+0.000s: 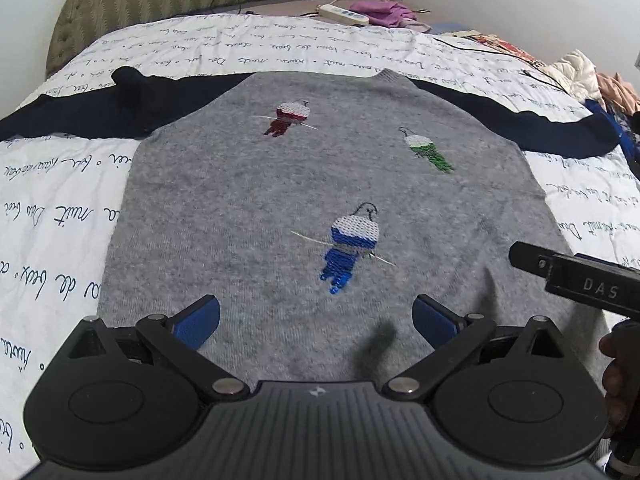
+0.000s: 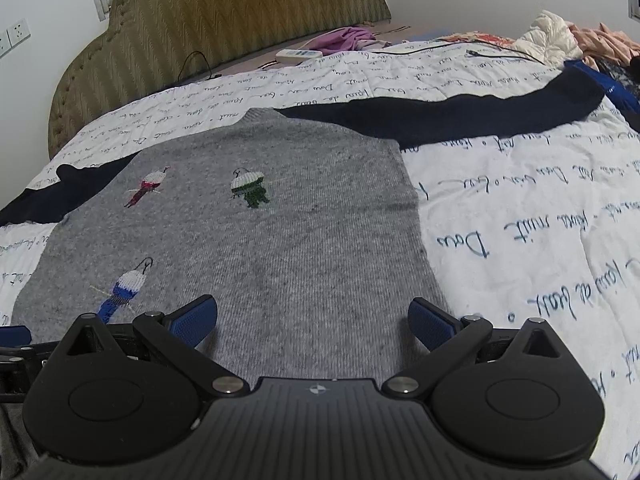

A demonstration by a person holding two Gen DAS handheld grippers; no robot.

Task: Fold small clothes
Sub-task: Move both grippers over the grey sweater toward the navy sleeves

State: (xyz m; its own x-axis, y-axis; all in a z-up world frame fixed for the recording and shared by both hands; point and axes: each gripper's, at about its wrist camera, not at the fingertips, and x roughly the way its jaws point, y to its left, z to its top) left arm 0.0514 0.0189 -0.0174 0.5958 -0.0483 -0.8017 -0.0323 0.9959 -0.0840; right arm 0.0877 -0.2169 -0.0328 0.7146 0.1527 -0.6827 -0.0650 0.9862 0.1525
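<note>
Sweater (image 1: 248,208) flat, unfolded, 2 sleeves out.
Both grippers, left (image 1: 316,322) and right (image 2: 312,322), spread empty at hem; collar at 12 o'clock.

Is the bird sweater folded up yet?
No, spread flat. The grey sweater lies open on the bed, both navy sleeves stretched out sideways, all three birds showing.

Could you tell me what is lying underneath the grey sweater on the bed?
The grey sweater lies flat on a white quilt printed with handwriting, which shows all around it. Whatever lies directly beneath the sweater's body is covered and cannot be seen.
</note>
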